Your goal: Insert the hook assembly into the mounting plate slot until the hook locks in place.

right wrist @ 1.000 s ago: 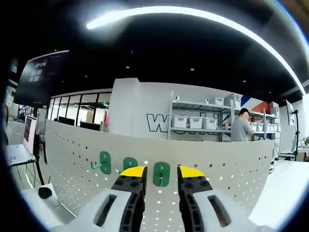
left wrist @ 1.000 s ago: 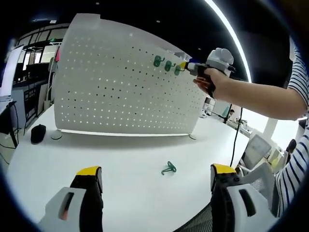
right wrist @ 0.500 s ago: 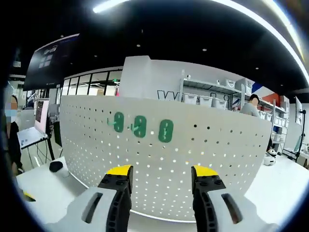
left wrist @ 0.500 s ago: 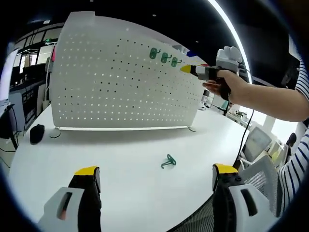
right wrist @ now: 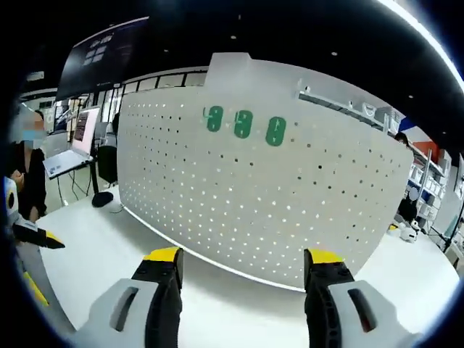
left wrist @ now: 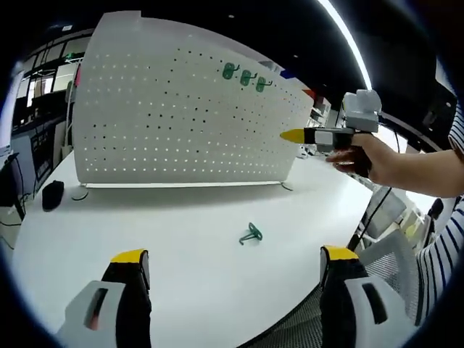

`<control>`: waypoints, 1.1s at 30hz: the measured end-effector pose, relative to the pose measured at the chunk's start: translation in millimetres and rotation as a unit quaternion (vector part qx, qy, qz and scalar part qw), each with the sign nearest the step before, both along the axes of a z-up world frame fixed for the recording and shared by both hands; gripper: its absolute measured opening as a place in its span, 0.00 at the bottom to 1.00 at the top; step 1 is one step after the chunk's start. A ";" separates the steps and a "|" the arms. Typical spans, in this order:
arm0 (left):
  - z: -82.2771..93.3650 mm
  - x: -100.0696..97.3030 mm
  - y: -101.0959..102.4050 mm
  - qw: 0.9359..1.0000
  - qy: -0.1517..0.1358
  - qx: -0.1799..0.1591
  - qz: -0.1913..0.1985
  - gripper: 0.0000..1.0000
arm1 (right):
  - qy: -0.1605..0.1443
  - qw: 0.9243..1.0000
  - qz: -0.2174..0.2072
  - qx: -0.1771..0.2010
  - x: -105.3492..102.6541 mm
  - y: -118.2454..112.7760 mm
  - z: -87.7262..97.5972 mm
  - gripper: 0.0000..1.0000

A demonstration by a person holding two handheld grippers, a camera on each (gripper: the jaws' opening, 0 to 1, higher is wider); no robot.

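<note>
On the white table [left wrist: 181, 239], in front of the upright pegboard [left wrist: 181, 116], I see one loose green hook [left wrist: 251, 233] lying on its side, well ahead of my left gripper [left wrist: 235, 272] and roughly between the lines of its two yellow-tipped jaws, which stand wide apart with nothing between them. Near the pegboard's top edge, three more green hooks [left wrist: 244, 75] sit side by side in a short row; I see the same three [right wrist: 243, 124] in the right gripper view, high on the pegboard and well above my right gripper [right wrist: 243, 279], whose jaws are also spread wide and empty. From the left gripper view, the right gripper [left wrist: 319, 135] appears beside the pegboard's right edge, held in the person's hand [left wrist: 366, 156], its yellow tip pointing toward the board and apart from it; the forearm runs off to the right and a striped sleeve [left wrist: 442, 246] is cut by the frame. I cannot tell how the mounted hooks are seated in the holes; they are too small. At the pegboard's lower left, a dark object [left wrist: 52, 194] rests on the table, too small to identify. Left of the pegboard in the right gripper view, a yellow-tipped jaw [right wrist: 43, 239] of the left gripper enters, mostly cut off.
</note>
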State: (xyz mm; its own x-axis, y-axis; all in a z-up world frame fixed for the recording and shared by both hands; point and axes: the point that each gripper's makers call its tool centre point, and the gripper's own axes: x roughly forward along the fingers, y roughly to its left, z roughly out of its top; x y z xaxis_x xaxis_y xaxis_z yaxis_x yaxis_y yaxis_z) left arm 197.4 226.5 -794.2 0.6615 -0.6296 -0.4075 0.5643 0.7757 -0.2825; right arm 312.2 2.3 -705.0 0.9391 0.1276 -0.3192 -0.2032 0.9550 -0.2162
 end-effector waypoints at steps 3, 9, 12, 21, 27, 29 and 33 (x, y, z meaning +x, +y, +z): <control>-0.2 -0.9 -0.4 1.000 -0.001 0.002 -0.002 1.00 | 0.018 1.000 0.011 -0.008 -12.7 3.5 -13.9 0.71; -2.8 -3.6 -3.1 1.000 0.001 0.011 -0.011 1.00 | 0.041 0.998 0.032 -0.031 -40.3 9.6 -37.9 0.73; -3.8 -4.5 -4.0 1.000 0.000 0.016 -0.015 1.00 | 0.066 0.997 0.041 -0.030 -54.3 13.5 -53.2 0.73; -5.2 -6.0 -4.4 1.000 -0.001 0.023 -0.018 1.00 | 0.099 0.994 0.055 -0.012 -80.2 25.5 -78.1 0.71; -4.6 -6.0 -4.2 0.999 -0.008 0.032 -0.020 1.00 | 0.127 0.989 0.076 0.014 -88.9 42.0 -96.1 0.59; -3.8 -6.1 -4.6 0.999 -0.012 0.033 -0.021 1.00 | 0.135 0.987 0.082 0.022 -89.3 48.4 -101.7 0.56; -5.9 -6.7 -5.5 0.999 -0.011 0.040 -0.027 1.00 | 0.160 0.982 0.086 0.051 -88.1 58.8 -117.2 0.48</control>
State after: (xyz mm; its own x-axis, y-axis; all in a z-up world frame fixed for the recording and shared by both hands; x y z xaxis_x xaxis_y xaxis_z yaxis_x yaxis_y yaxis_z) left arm 190.7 220.9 -800.1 0.6372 -0.6299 -0.4441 0.6109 0.7641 -0.2074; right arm 224.1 61.1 -822.2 0.7543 0.3220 -0.5721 -0.4049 0.9142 -0.0193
